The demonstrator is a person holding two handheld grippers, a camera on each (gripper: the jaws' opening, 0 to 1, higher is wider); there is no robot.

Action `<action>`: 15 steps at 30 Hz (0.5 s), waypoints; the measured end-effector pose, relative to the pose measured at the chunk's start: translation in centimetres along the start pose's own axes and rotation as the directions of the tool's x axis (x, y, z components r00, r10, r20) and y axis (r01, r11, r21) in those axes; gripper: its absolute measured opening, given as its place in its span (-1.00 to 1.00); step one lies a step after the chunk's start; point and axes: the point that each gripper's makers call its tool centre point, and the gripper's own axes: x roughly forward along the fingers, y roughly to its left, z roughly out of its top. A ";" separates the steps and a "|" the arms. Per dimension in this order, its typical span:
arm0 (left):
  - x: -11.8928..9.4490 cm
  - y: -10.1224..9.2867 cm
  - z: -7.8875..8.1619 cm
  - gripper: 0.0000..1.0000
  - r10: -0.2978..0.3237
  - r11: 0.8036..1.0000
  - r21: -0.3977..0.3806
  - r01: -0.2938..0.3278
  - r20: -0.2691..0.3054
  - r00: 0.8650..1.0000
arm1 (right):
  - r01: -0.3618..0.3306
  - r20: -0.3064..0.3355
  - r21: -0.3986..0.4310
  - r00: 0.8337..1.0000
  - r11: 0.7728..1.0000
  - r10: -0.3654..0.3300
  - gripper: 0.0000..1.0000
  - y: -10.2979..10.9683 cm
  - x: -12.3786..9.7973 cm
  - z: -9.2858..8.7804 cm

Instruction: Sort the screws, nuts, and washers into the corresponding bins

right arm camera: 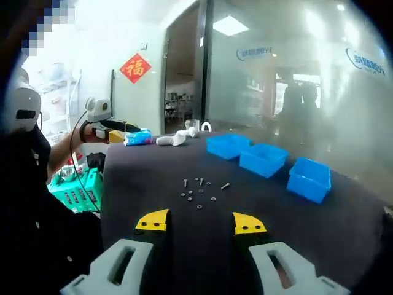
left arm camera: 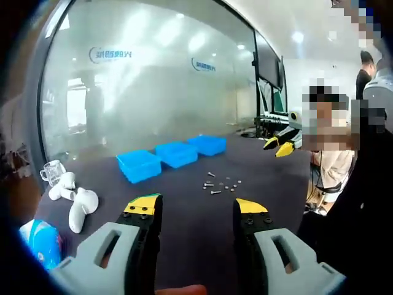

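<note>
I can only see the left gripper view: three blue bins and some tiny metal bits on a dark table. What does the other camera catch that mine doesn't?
Observer: A red diamond-shaped decoration hangs on the wall.
Operator: Anything low down?
Observer: A green crate sits beside the table.
Operator: And the right gripper?
Observer: Its jaws stand open and empty, pointing at the metal bits.

Both tongs [left arm camera: 198,208] [right arm camera: 201,222] agape, empty.
</note>
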 end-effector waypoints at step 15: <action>0.0 -0.1 -0.5 -0.08 -0.006 1.000 -0.001 0.006 -0.005 1.000 | -0.009 -0.147 -0.034 0.989 0.999 0.003 -0.35 -0.6 3.2 0.6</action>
